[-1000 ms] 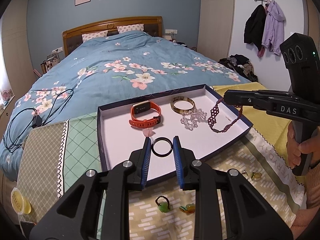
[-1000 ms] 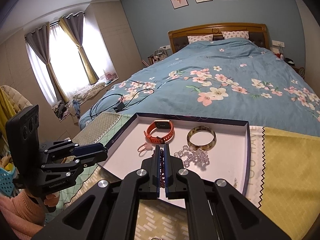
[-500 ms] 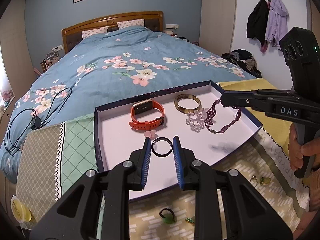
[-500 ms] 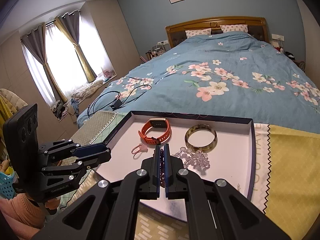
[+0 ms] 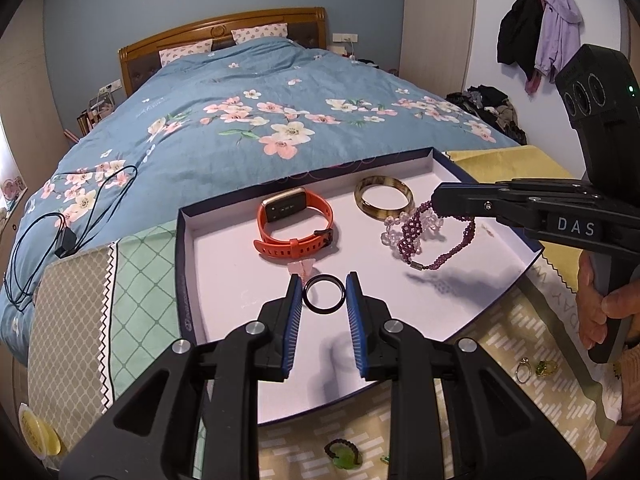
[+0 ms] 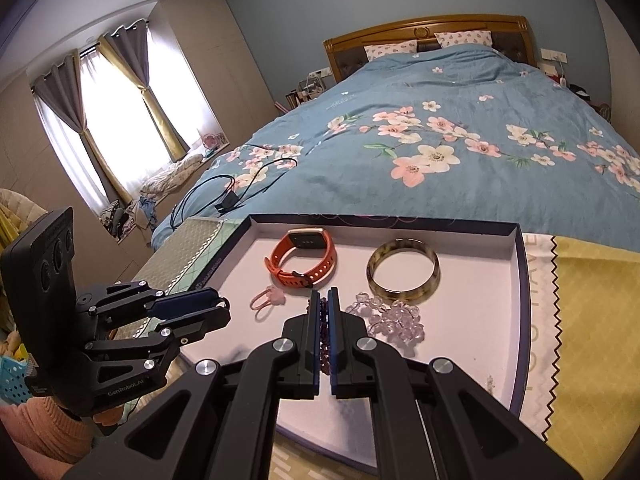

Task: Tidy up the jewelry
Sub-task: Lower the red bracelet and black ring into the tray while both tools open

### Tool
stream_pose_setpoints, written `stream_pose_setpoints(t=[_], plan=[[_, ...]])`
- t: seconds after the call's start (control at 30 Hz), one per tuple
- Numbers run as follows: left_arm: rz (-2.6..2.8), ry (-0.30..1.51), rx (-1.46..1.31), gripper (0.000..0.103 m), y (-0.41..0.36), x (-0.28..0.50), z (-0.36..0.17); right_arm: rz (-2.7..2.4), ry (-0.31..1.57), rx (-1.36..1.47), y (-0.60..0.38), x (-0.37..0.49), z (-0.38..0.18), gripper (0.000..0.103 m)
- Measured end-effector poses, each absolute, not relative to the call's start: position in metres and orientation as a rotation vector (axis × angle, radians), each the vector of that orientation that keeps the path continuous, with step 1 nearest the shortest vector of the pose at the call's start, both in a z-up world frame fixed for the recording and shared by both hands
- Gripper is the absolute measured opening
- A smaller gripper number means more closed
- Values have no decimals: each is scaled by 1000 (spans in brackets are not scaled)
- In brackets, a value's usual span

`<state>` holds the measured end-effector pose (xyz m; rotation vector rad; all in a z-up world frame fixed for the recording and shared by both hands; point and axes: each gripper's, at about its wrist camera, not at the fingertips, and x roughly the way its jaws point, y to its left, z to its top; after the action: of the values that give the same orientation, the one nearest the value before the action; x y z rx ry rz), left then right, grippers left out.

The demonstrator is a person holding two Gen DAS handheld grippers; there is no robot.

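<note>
Clamped between my left gripper's [image 5: 323, 298] blue pads is a black ring [image 5: 323, 299], held over the near part of the tray [image 5: 184, 264]; against a second ago it hangs the same, only the tray has slid a little closer under it. My right gripper [image 6: 324, 305] is pinched on a purple bracelet [image 5: 438, 238], which now dangles lower and further in, its loose end almost on the tray floor beside the clear beads [image 5: 394, 227], where before it hung out near the right rim. So I judge both pieces are about ready to be let go, the bracelet first. Already lying in the tray are an orange watch [image 5: 294, 222], a bangle [image 5: 384, 198] and a small pink piece [image 6: 267, 299]. Outside it, on the patterned cloth [image 5: 516, 336], a green ring [image 5: 342, 455] and two small rings [image 5: 536, 368] are yet to be picked up. Beyond is a bed [image 5: 256, 120] with a floral quilt, a black cable [image 5: 60, 216] on it, coats [image 5: 536, 28] on wall hooks and curtains [image 6: 100, 120] at a bright window.
</note>
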<state>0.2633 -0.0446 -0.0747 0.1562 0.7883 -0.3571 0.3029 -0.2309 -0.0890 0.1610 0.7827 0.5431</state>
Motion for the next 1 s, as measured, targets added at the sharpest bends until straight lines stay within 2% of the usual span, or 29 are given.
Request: stream_pose_setpoints(t=[0.47, 0.77, 1.0], plan=[[-348, 872, 147, 23, -49, 289, -104, 467, 833, 178, -236, 321, -109, 2], [-352, 918, 109, 23, -48, 300, -116, 427, 831, 172, -239, 322, -112, 6], [-350, 894, 84, 25, -42, 296, -112, 423, 780, 150, -240, 304, -96, 29]])
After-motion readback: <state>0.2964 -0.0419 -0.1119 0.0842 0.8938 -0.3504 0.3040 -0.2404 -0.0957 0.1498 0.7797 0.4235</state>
